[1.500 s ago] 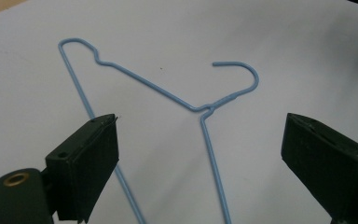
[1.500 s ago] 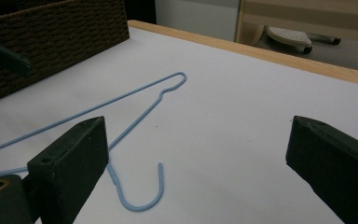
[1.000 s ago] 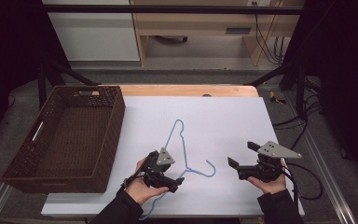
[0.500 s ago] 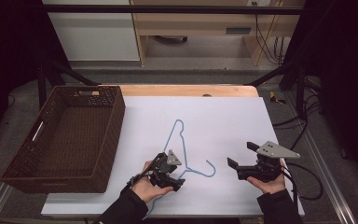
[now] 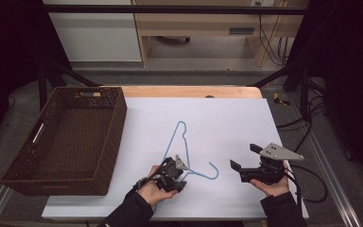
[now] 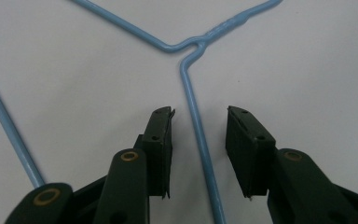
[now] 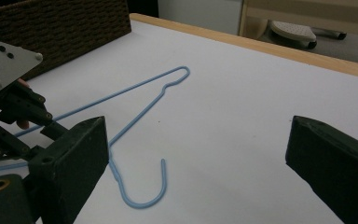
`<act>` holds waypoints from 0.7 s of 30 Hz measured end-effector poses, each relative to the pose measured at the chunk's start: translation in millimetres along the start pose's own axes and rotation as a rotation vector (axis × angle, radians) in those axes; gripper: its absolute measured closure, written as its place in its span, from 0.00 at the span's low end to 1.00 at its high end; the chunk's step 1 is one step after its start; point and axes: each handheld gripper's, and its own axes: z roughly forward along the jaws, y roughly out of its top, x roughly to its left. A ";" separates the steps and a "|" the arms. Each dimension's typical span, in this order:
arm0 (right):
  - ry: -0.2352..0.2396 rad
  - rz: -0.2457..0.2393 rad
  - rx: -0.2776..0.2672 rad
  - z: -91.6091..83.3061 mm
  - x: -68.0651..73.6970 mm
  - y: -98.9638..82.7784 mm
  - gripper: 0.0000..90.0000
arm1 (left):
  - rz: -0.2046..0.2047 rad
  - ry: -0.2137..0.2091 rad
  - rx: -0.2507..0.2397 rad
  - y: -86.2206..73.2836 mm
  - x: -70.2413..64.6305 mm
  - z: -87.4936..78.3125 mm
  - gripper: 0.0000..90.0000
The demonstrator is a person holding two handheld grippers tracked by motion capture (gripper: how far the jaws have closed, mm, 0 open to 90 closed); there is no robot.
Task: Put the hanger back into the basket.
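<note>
A light blue wire hanger [image 5: 172,140] lies flat on the white table sheet, its hook [image 5: 211,177] pointing right. My left gripper [image 5: 176,166] is low over the hanger's near end. In the left gripper view its jaws straddle one wire [image 6: 192,100] just below the neck's twist. The left gripper [image 6: 199,112] has just been closing, with the wire between the pads and a gap on each side. My right gripper [image 5: 244,157] is held wide open to the right of the hook with nothing in it. In the right gripper view the hanger [image 7: 142,205] lies ahead of that gripper [image 7: 198,135].
A dark brown wicker basket [image 5: 118,118] stands on the left of the table, also seen in the right gripper view [image 7: 65,23]. The table's wooden far edge [image 5: 189,91] runs behind the sheet. White sheet [image 5: 227,123] stretches beyond the hanger.
My left gripper has moved slightly right and down onto the hanger, and its jaws have narrowed around the wire. The right gripper and the hanger have stayed put.
</note>
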 end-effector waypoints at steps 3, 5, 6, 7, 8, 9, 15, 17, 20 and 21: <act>0.001 0.001 0.001 0.2 0.2 0.0 0.07 | -0.005 0.000 0.000 0.1 -1.0 0.1 0.74; 0.000 0.002 0.002 0.3 0.3 0.0 0.07 | -0.010 0.000 0.006 0.4 -2.4 -0.1 0.77; 0.000 0.002 0.002 0.3 0.3 -0.1 0.07 | -0.010 0.000 0.006 0.4 -2.4 -0.1 0.79; 0.000 0.002 0.003 0.3 0.3 -0.1 0.07 | -0.011 0.002 0.012 0.7 -3.1 -0.3 0.81; 0.000 0.002 0.003 0.3 0.3 -0.1 0.07 | -0.014 0.003 0.019 1.1 -3.9 -0.6 0.81; -0.001 0.001 0.003 0.2 0.1 -0.1 0.07 | -0.016 0.005 0.027 1.6 -4.3 -0.9 0.82; -0.001 0.006 0.002 0.4 0.7 0.1 0.07 | -0.052 0.014 0.043 3.2 -6.2 -0.3 0.85; -0.001 0.005 0.002 0.5 0.9 0.2 0.07 | -0.063 0.009 0.050 3.9 -5.1 -0.3 0.86; 0.001 0.004 0.002 0.7 1.7 0.4 0.07 | -0.075 0.017 0.052 4.5 -5.4 0.0 0.89; 0.003 0.004 0.004 1.0 1.9 0.4 0.07 | -0.082 0.021 0.061 5.4 -5.6 -0.1 0.92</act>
